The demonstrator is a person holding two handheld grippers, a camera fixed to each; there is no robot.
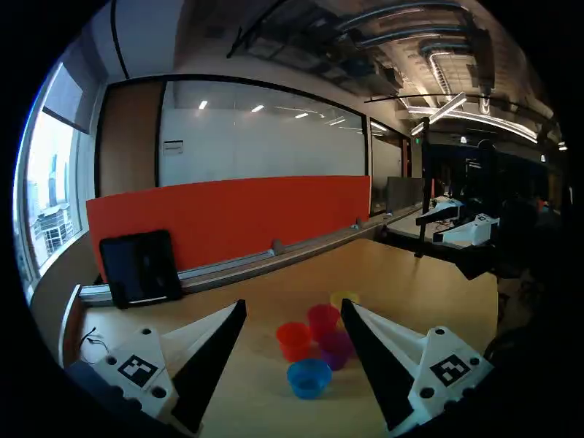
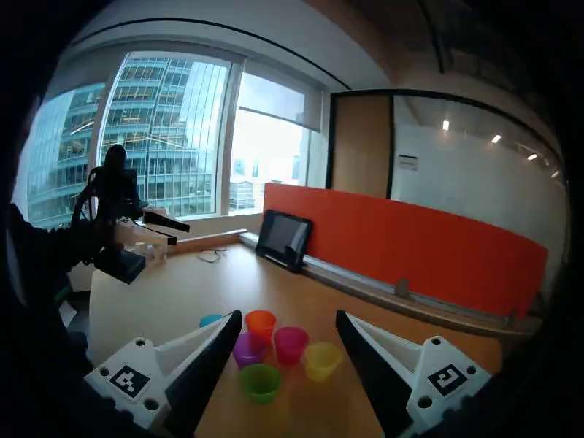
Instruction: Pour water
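Left claw [image 1: 292, 303], right claw [image 2: 287, 314] spread; cups [image 1: 309, 377] beyond.

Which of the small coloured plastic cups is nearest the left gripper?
The blue plastic cup; it stands foremost, the orange cup and purple cup just behind it.

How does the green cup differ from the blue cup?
Colour: the green cup is green, the blue cup blue. In the right gripper view the green cup sits nearest, in full sight; the blue cup sits farther back and left, partly hidden by a finger. Both are small cups standing upright on the wooden desk.
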